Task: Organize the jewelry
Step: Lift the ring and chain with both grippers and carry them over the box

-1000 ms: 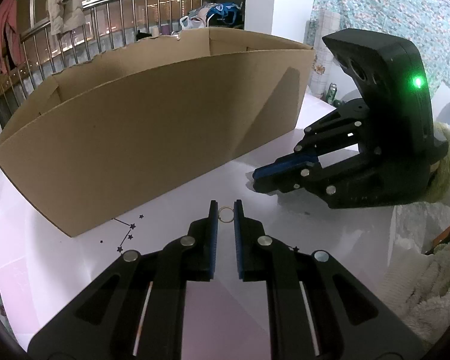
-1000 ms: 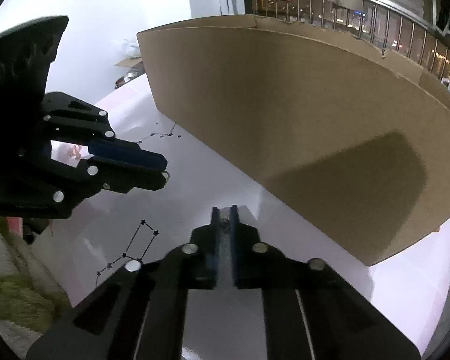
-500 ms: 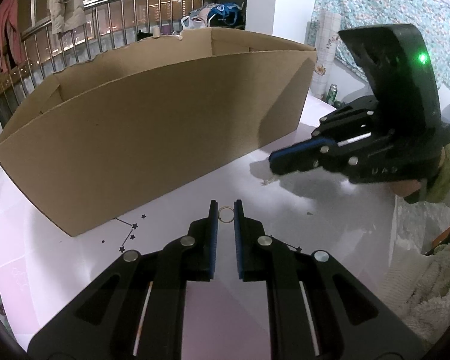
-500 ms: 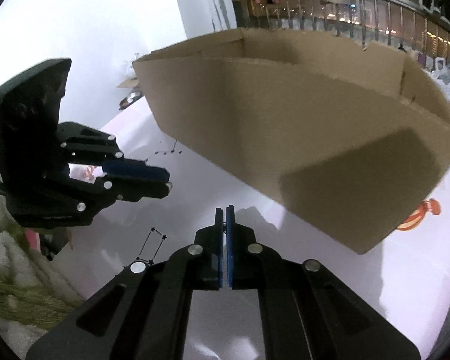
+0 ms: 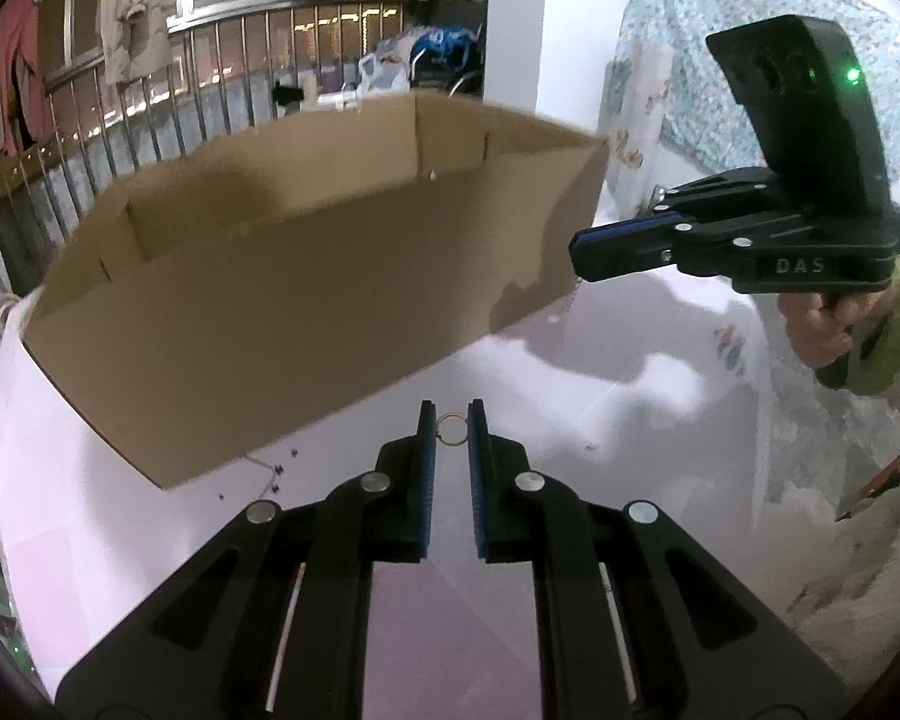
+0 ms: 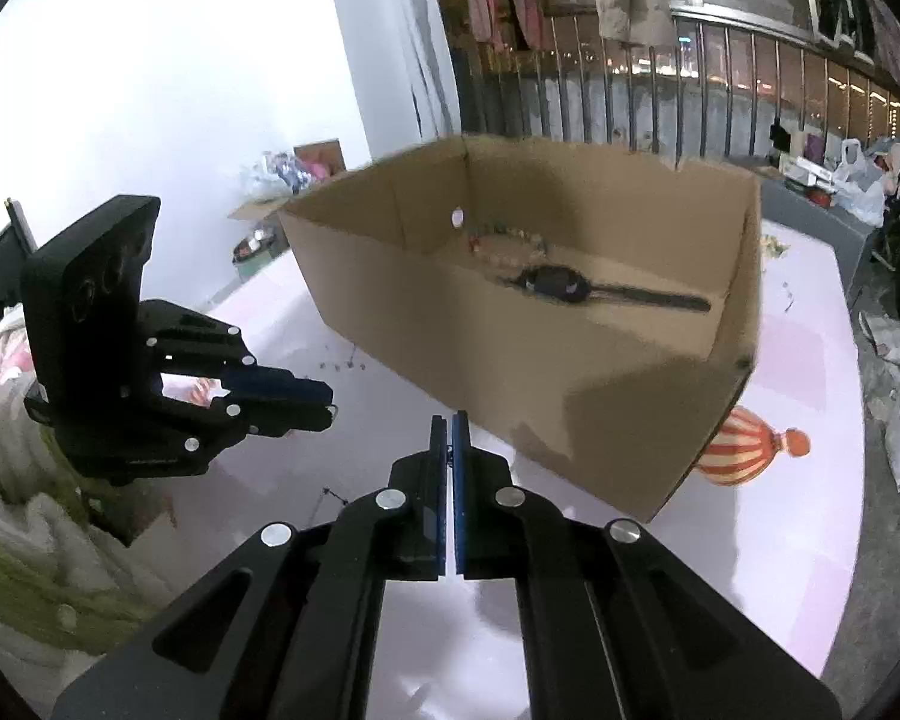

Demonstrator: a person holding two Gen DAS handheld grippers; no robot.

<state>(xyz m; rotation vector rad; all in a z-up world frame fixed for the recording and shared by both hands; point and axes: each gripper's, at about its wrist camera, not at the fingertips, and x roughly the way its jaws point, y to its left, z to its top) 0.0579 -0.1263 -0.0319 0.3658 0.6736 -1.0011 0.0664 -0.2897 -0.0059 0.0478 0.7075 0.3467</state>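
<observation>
Mid-transfer, I judge: jewelry going into cardboard box (image 6: 570, 360). Left gripper (image 5: 451, 429) clamped on small ring (image 5: 451, 428), ring pinched between pad tips, hanging above pink table (image 5: 630, 420), just short of box near wall. Right gripper (image 6: 450, 450) clenched, pads together; tiny dark speck at tips, cannot tell what I'm holding. Watch (image 6: 561, 285) and bead string (image 6: 510, 243) already on box floor. Next: lift ring over rim, release inside.

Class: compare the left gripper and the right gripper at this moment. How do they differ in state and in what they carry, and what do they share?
The left gripper pinches a small ring across a narrow gap; the right gripper has its pads almost together, anything between them too small to make out. The left sits low over the table; the right hangs higher. Both face the cardboard box.
</observation>
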